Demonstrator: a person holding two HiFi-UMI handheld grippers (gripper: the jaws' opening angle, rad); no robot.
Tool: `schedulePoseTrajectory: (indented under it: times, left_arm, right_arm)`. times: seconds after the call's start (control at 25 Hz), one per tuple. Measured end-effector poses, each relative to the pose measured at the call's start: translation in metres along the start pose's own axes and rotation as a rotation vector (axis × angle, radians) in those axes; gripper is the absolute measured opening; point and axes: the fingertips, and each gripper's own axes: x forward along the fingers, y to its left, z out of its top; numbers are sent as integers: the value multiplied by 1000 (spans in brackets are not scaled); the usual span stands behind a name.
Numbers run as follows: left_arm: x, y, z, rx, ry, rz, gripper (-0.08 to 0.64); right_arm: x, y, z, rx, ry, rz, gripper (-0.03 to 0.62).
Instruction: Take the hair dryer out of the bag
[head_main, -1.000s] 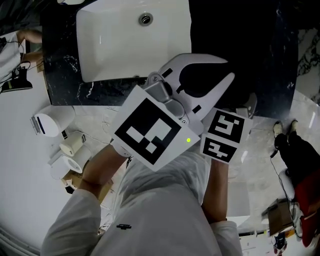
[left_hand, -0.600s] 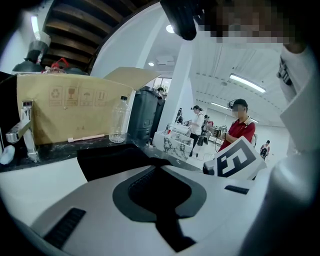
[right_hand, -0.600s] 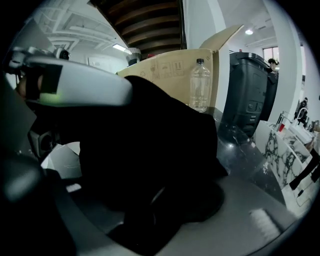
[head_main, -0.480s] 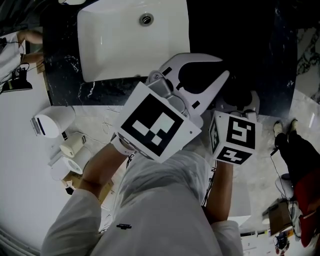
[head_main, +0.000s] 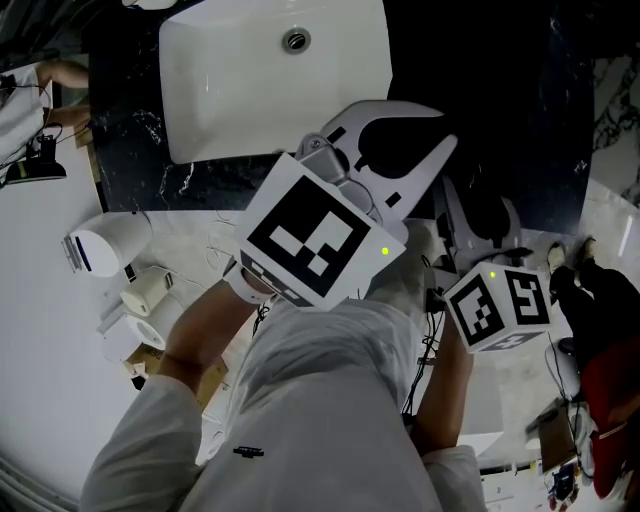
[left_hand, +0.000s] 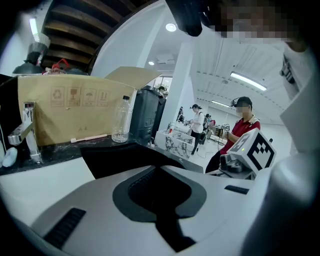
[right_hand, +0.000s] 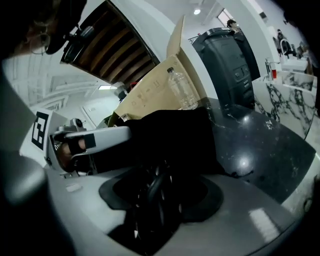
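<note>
Right gripper (head_main: 478, 205) rolled beside soft black bag (right_hand: 170, 135), jaws just closing on glossy black object (right_hand: 152, 192), perhaps dryer; left gripper (head_main: 448, 135) pinches bag rim.

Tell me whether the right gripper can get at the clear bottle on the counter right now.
Probably not directly. The black bag lies between the right gripper and the bottle, which stands behind it by the cardboard box. A dark glossy thing sits between that gripper's jaws, which have just been closing.
</note>
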Motion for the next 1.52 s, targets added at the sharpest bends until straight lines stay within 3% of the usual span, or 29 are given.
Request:
schedulePoseTrajectory:
  times: [0.48, 0.8, 1.04, 1.52]
  left_arm:
    - [-8, 3, -4, 15, 16, 14, 21]
    - [-15, -3, -9, 30, 33, 8, 21]
    - [-26, 4, -6, 35, 39, 50, 21]
    - [-32, 10, -12, 23, 74, 79, 21]
  right_arm:
    - [-30, 7, -18, -42, 55, 28, 227]
    - [-51, 9, -28, -18, 70, 40, 225]
    - [-65, 3, -31, -123, 106, -21, 225]
    - [-103, 16, -44, -128, 130, 15, 225]
